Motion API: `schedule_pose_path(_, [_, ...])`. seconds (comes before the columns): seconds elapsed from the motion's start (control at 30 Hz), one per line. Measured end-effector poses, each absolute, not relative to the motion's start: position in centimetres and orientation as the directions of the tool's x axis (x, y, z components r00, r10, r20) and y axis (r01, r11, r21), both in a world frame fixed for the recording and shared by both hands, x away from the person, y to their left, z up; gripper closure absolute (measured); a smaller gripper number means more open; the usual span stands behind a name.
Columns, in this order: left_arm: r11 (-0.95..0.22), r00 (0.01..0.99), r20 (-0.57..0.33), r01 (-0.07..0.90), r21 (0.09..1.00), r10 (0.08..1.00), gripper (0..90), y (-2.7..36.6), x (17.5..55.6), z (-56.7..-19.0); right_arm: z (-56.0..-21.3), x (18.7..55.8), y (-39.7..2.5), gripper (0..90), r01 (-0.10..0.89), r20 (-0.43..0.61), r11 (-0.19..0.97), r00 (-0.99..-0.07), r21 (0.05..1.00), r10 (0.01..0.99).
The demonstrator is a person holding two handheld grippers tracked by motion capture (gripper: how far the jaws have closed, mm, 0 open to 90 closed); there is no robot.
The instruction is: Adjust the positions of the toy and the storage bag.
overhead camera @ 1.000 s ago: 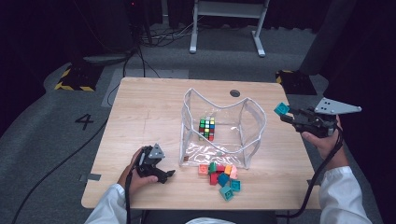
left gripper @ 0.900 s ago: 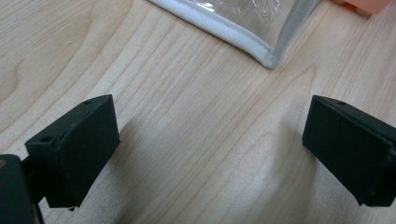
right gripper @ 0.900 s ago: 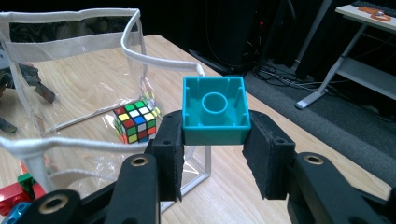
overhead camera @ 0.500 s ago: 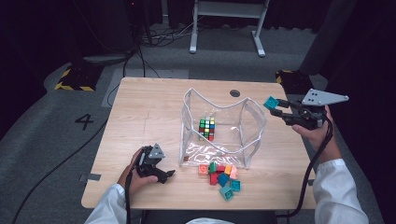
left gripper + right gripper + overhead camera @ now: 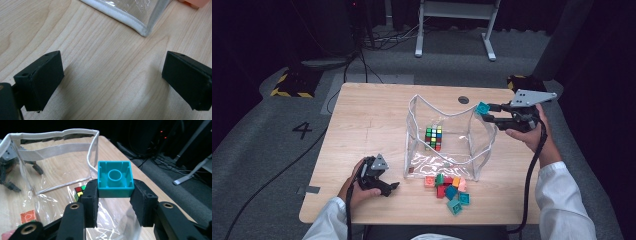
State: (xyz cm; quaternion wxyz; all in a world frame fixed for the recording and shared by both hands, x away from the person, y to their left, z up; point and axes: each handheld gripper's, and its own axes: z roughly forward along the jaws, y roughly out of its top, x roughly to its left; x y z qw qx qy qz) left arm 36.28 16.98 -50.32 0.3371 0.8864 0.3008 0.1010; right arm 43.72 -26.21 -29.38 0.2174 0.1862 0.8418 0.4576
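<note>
Jaws of my right gripper (image 5: 490,114) clamp a teal block (image 5: 482,108) at the rim of the clear bag (image 5: 447,140), left gripper (image 5: 384,187) gaping idle on the desk (image 5: 367,120), bricks (image 5: 447,187) outside remaining to load, I judge.
</note>
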Motion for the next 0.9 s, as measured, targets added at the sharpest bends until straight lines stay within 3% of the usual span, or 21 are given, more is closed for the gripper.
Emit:
schedule_pose_path(0.5, [-0.588,0.796,-0.027,0.469,0.659,0.605,3.8,17.0,36.3,-50.3,-31.1,46.3,-23.0,59.0,0.127,-0.200,0.649,-0.892,0.750,0.405])
schedule_pose_path(0.9, [-0.598,0.803,-0.020,0.459,0.657,0.595,3.4,17.0,36.4,-50.3,-31.4,46.5,-23.2,59.0,0.116,-0.200,0.728,-0.922,0.676,0.333])
